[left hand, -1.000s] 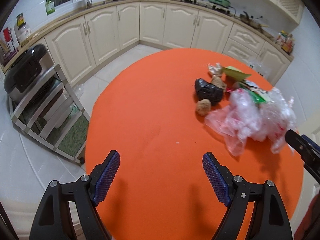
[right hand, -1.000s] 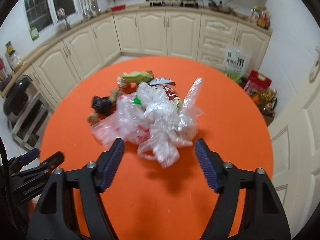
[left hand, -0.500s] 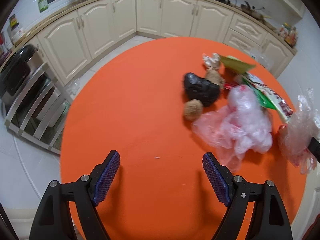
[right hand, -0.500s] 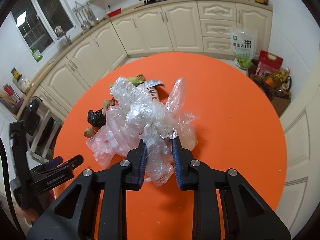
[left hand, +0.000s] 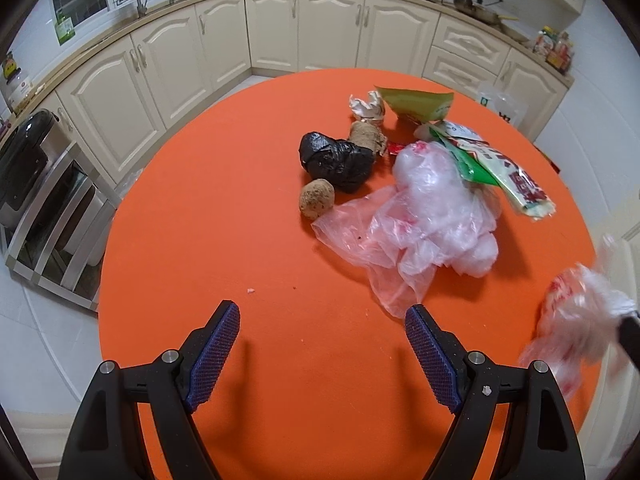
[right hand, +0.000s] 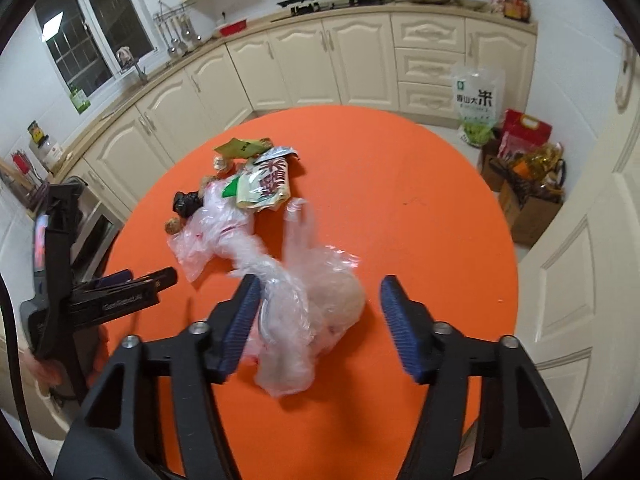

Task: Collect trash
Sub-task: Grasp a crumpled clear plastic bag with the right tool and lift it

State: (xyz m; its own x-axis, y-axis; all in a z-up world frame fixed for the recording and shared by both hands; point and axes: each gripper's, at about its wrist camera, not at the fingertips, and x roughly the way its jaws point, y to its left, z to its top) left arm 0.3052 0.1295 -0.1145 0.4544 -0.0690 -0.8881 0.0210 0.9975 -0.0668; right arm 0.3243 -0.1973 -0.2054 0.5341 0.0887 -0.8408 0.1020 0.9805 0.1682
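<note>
Right tool (right hand: 316, 312): jaws opening, with a crumpled clear plastic bag (right hand: 308, 300) between them; the bag touches the left pad, well apart from the right one, apparently no longer pinched, though blur hides the contact.
Left tool (left hand: 322, 344): spread wide, nothing between the pads, hovering over bare orange surface (left hand: 240, 200).
Trash pile (left hand: 420, 184): ahead and to the right of the left tool; pink bag's edge near its right finger.
Black wad (left hand: 338, 160): farther ahead, beside a brown lump (left hand: 316, 199).
</note>
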